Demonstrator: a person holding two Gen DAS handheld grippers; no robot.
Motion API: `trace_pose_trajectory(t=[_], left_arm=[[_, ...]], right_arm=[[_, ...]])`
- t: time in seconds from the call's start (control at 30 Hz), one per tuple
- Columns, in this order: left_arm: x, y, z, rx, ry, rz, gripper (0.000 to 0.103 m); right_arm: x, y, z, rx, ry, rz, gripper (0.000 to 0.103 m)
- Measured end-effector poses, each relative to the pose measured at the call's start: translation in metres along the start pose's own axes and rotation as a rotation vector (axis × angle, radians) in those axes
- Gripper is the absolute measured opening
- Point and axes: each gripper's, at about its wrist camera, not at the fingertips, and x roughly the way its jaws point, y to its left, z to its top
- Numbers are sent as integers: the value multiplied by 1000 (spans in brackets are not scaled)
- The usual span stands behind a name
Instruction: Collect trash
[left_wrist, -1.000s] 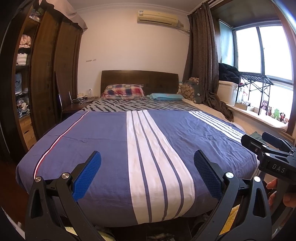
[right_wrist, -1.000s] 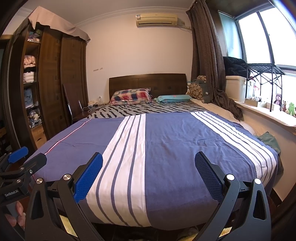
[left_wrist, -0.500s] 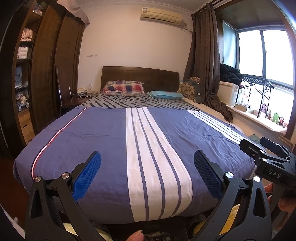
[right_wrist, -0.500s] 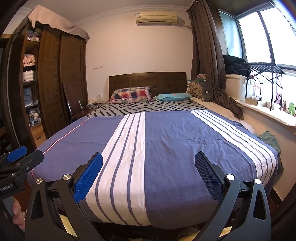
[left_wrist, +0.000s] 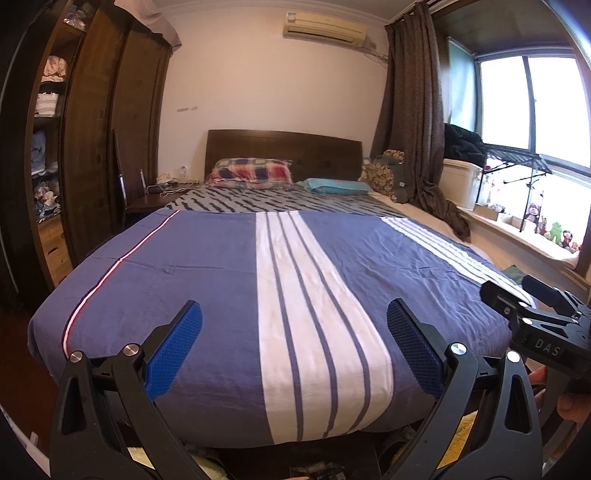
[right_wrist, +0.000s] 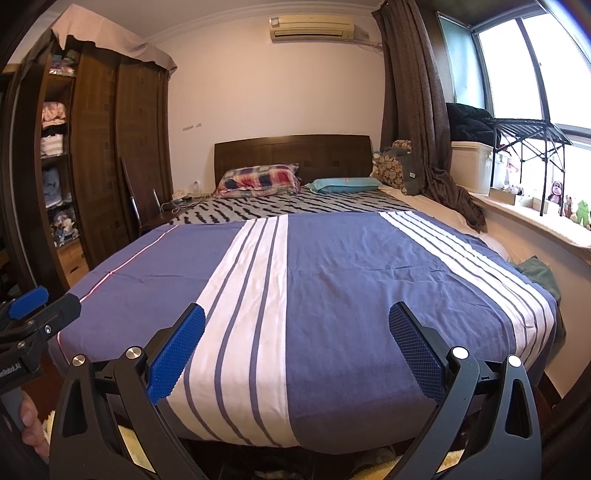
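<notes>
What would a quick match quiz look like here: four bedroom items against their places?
Items:
1. plaid pillow
2. air conditioner
3. wardrobe
4. toy figures

Places:
A. on the windowsill at right
B. along the left wall
C. at the head of the bed, against the headboard
D. high on the far wall

Pairs: 1-C, 2-D, 3-B, 4-A
</notes>
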Motion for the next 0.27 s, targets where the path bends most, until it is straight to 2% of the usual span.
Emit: trace_pose_trajectory(t=[0.27], left_arm=[[14,8,2,-32,43,18,95]], right_arm=[[10,-6,0,12,15,-13,100]])
